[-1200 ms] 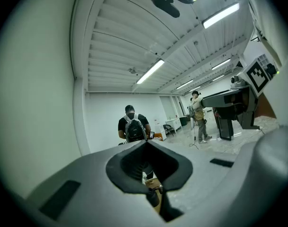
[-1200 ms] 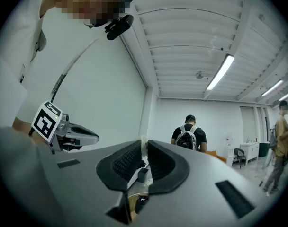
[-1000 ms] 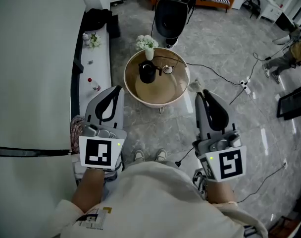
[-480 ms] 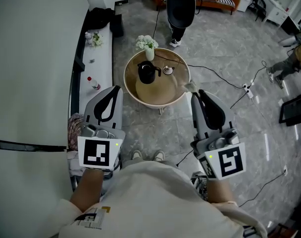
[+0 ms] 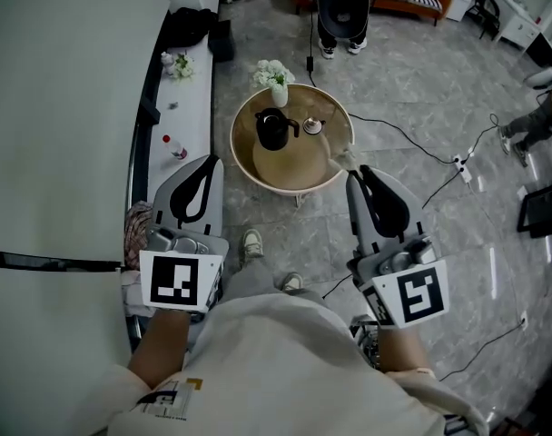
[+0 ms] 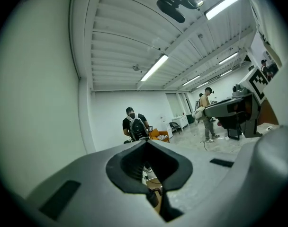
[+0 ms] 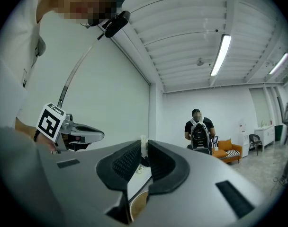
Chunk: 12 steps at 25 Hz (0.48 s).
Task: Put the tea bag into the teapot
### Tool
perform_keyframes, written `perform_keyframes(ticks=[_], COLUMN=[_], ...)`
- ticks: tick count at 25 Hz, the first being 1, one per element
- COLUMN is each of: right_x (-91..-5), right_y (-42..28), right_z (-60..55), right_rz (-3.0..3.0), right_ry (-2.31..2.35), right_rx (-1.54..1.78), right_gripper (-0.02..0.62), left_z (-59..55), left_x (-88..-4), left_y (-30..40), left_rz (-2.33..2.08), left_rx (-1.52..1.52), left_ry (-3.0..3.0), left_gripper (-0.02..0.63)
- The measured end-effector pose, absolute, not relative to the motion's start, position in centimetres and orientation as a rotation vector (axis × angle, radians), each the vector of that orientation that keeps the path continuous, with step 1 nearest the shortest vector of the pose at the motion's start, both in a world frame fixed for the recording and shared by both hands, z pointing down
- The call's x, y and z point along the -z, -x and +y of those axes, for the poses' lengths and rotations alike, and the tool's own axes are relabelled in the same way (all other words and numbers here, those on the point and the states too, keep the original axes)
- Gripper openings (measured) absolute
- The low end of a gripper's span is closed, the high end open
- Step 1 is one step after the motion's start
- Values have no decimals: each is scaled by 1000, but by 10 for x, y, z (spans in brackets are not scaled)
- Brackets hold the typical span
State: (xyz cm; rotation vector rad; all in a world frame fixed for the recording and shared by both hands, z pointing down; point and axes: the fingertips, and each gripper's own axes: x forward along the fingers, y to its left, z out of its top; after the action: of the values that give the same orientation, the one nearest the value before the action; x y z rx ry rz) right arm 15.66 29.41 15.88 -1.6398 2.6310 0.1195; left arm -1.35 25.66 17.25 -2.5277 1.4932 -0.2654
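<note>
Nearer than a second ago: the round tan-topped table (image 5: pixel 299 166), with the black teapot (image 5: pixel 273 131) standing on it. Left gripper (image 5: pixel 212 163): jaws together, empty. Right gripper (image 5: pixel 353 173): clamped on the small white tea bag (image 5: pixel 343 157), well short of the pot. Step in hand, as judged: approach. Next: carry the bag over the pot's mouth.

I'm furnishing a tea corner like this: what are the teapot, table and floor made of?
Teapot: black with a faint sheen, perhaps glazed ceramic or coated metal; too small to tell.
Table: tan top, pale rim, probably wood or laminate.
Floor: grey, veined and reflective, likely polished stone or marble-look tile.
</note>
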Motion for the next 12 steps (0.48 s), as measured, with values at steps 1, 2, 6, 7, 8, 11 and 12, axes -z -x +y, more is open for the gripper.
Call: perform_keyframes(ticks=[1,2,6,7,8,11,12], right_x=[-161,-162,-169,-170,-171,-172,-173], right_y=[-156,-156,-153,-152,-152,-147,-145], right_z=[291,289,277,275,271,256,250], right_rz=[2635,2637,2652,2656,2659,2665,2667], right_ry=[1636,1633,1631,1634,1637,1640,1641], right_rx=[-118,-115,-103,-105,-108,-120,-125], right_gripper=[40,40,40,40,40,40,40], left_z=[255,253,241,239,236,220,214], left_x=[-174,-176,-182,-183,-183,-185,-186], left_y=[14,14,15,15,15,18,20], left_rz=[1497,1499,1497,1495,1493,1490,1487], left_rx=[263,262,252,249,246,243,241], left_ry=[2528,2528,2532,2534,2537,2543,2544], left_gripper=[8,8,8,8,8,8,8])
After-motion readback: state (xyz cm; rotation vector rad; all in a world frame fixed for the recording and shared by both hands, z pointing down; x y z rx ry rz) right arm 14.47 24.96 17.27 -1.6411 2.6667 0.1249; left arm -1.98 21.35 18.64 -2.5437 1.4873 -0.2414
